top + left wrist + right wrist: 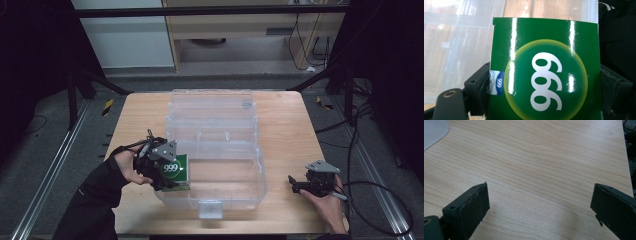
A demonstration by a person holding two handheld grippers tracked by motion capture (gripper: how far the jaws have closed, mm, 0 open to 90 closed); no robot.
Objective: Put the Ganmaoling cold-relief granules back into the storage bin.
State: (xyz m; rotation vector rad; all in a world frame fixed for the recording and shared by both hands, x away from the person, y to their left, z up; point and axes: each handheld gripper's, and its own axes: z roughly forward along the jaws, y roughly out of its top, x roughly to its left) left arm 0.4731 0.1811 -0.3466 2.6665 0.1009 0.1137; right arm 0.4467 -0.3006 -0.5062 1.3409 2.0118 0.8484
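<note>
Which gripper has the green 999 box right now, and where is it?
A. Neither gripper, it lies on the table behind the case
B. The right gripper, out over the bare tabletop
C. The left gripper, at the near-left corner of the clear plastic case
C: the left gripper has its jaws pressed on both sides of the green 999 box at the near-left corner of the clear plastic case, while the right gripper is open over bare wood.

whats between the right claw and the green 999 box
The clear plastic case, open on the table, sits between the right claw and the green 999 box in the high view.

Green box point(176, 169) with white 999 on yellow-rimmed disc, seemingly glossy.
</note>
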